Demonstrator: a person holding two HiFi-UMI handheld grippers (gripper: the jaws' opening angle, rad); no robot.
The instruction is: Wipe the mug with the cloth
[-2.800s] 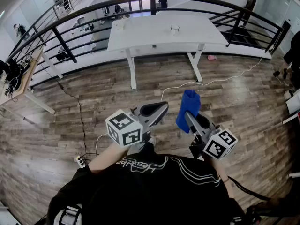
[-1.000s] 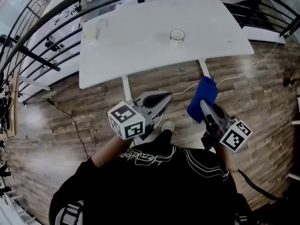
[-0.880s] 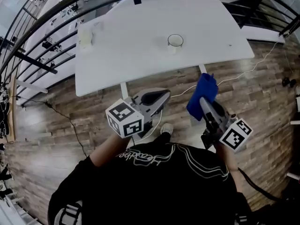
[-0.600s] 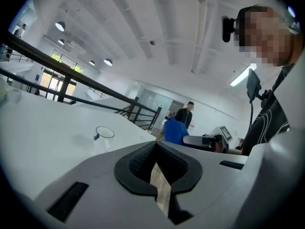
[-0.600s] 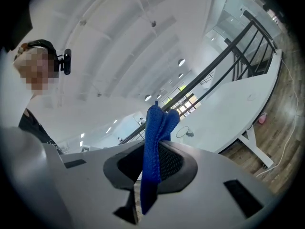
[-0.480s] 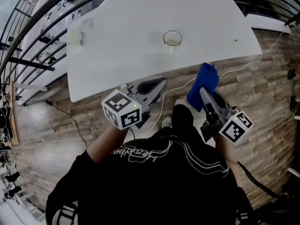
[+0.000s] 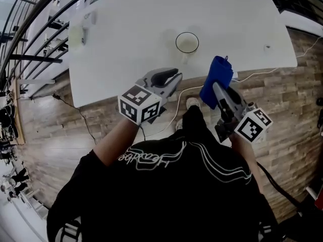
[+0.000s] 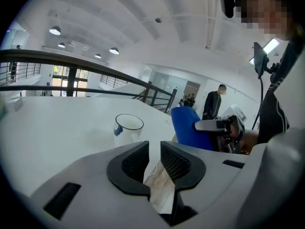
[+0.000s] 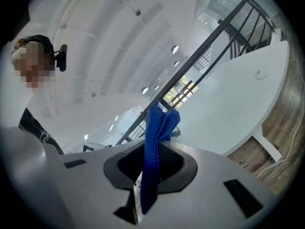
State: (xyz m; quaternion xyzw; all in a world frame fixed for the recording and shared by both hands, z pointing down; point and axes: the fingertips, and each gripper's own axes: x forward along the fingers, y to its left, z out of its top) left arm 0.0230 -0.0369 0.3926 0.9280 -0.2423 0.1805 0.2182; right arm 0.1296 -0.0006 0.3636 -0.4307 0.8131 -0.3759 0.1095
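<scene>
A white mug (image 7: 187,43) with a dark rim stands upright on the white table (image 7: 131,29), just beyond both grippers. My left gripper (image 7: 175,76) hovers at the table's near edge, short of the mug. Its jaws are opening, with a narrow gap and nothing gripped. In the left gripper view the mug (image 8: 127,127) sits ahead of the left gripper (image 8: 154,149), slightly left. My right gripper (image 7: 216,88) is shut on a blue cloth (image 7: 217,80), right of the mug. The cloth (image 9: 157,137) sticks up between the pads of the right gripper (image 9: 152,159).
A small pale box (image 7: 77,35) lies at the table's left side and a tiny object (image 7: 267,48) at its right. A black railing (image 7: 25,29) runs behind the table. A white cable (image 7: 176,105) crosses the wooden floor (image 7: 60,115) below the near edge.
The person has walked up to the table, so the mug is now close ahead. Both grippers have come to the table's near edge. The blue cloth has stayed in the right gripper.
</scene>
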